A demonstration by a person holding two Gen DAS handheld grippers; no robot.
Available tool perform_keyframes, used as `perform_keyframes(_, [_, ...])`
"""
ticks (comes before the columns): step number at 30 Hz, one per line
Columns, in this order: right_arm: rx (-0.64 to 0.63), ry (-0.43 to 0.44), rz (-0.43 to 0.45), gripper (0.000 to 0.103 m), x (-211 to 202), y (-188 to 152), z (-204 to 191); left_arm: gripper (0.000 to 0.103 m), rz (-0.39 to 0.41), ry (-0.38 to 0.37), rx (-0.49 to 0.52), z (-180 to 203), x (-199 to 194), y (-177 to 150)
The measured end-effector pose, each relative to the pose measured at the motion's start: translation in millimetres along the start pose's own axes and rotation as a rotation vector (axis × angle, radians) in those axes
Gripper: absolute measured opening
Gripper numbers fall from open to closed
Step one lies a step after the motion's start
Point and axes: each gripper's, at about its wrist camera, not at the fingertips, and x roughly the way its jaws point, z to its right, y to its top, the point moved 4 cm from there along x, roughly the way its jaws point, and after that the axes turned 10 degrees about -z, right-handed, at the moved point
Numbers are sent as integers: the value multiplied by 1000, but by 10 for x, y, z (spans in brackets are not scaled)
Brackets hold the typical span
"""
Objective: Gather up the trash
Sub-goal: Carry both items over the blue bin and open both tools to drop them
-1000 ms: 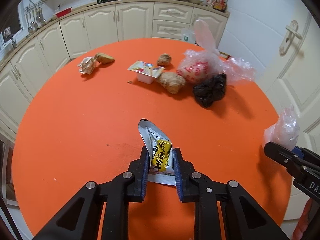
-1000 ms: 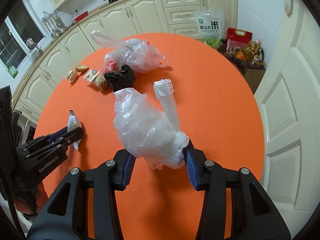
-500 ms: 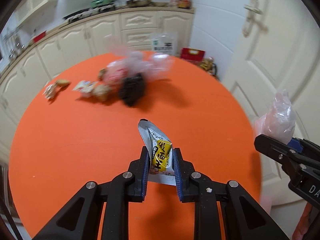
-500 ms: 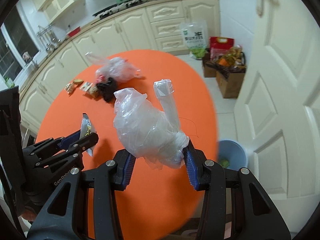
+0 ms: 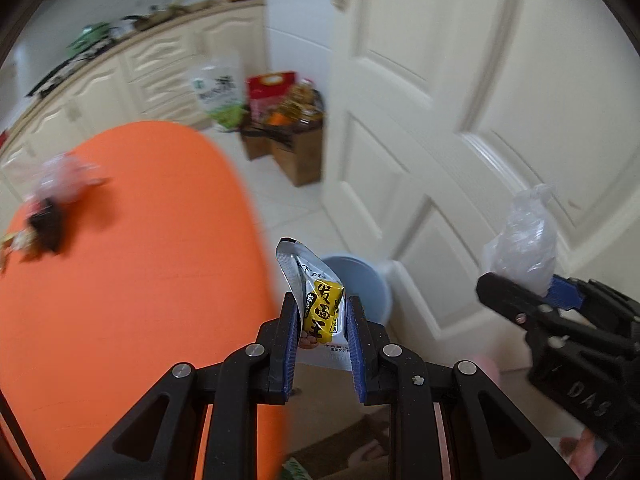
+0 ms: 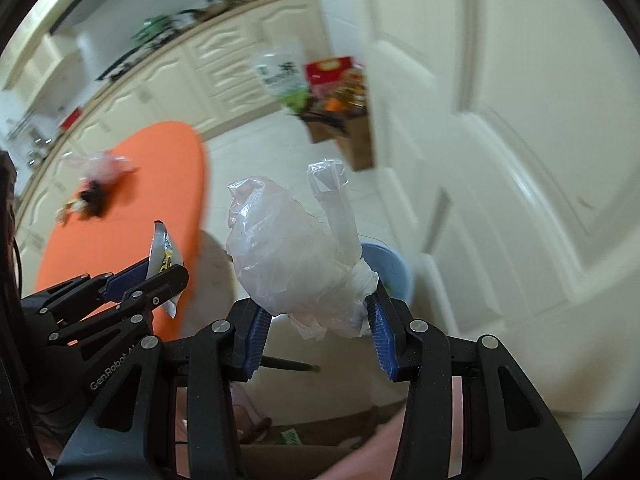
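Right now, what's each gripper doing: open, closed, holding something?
Left gripper: closed on the yellow snack packet.
Right gripper: closed on the crumpled clear plastic bag.

A home kitchen: cream panelled cabinets (image 6: 224,68) under a cluttered countertop (image 6: 188,24), a round orange table (image 5: 120,280), a white panelled door (image 5: 460,100), a tiled floor (image 6: 260,152) and boxed groceries (image 5: 288,120) beside the door.
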Motion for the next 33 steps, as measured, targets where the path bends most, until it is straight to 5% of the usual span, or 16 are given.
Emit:
perform_keyframes(10, [136,-71,-107,43,456,-122,752,19,-163,-35,114,516,995,331])
perform_keyframes(15, [176,-80,-194,42,954,-147,950,19,-219,13,131,592,1582,510])
perform_keyframes(27, [225,-76,-348,42,1942,-185,1214,20,-364,16,80,653,3064,896])
perform_keyframes(33, [254,-75,-365,42,2138,-110,1314,34,-431,-2,87,607,3568,1115])
